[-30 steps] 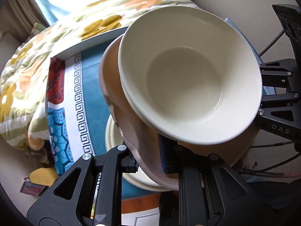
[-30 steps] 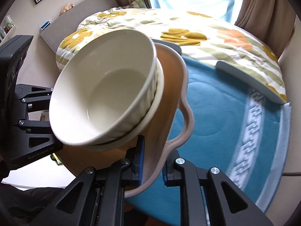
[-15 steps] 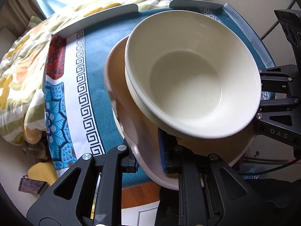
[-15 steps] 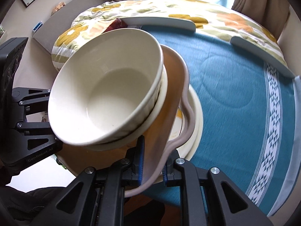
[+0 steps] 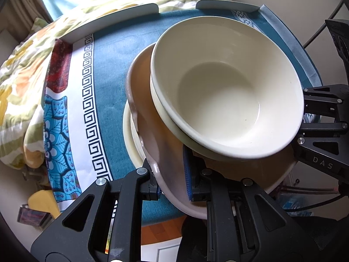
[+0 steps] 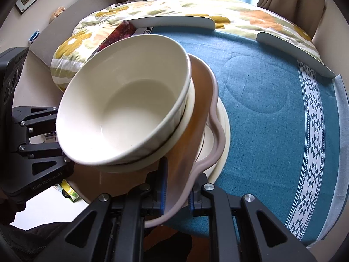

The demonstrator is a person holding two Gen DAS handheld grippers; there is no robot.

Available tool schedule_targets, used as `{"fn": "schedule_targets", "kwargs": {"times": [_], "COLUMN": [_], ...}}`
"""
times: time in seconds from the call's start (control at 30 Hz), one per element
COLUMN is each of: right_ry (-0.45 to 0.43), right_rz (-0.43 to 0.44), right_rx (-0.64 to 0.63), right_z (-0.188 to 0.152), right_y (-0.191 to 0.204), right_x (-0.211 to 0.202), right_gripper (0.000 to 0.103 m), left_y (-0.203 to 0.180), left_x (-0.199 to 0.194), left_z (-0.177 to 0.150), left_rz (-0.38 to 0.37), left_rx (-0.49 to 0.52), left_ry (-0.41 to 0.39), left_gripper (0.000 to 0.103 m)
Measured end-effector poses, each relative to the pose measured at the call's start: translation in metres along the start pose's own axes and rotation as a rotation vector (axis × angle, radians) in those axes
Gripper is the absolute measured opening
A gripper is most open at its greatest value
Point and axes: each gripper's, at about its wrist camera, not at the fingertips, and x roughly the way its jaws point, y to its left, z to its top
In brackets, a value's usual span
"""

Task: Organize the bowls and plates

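Cream bowls [image 5: 226,91] on wavy-rimmed pink plate [image 5: 152,139]

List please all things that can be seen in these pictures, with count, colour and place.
bowls: two, cream, nested, on the pink plate
pink plate: one, wavy rim, held at both sides, above the cream plate
cream plate: one, on the tablecloth under the pink plate
tablecloth: one, teal with white patterned border, on the table
quilt: one, floral, behind the table
left tongs: shut on the pink plate's rim
right tongs: shut on the opposite rim
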Motion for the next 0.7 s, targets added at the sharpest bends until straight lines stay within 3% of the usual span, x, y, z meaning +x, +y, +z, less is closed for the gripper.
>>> {"fn": "schedule_targets", "kwargs": {"times": [0.7], "right_ry": [0.002], "right_rz": [-0.011], "right_rx": [0.032], "right_z": [-0.001], "right_y": [-0.003], "right_x": [0.009], "right_gripper": [0.015], "left_y": [0.005], "left_x": [0.012], "left_z": [0.0], "left_rz": [0.009], "left_rx": [-0.015], "left_ry": [-0.001], "left_gripper": [0.013]}}
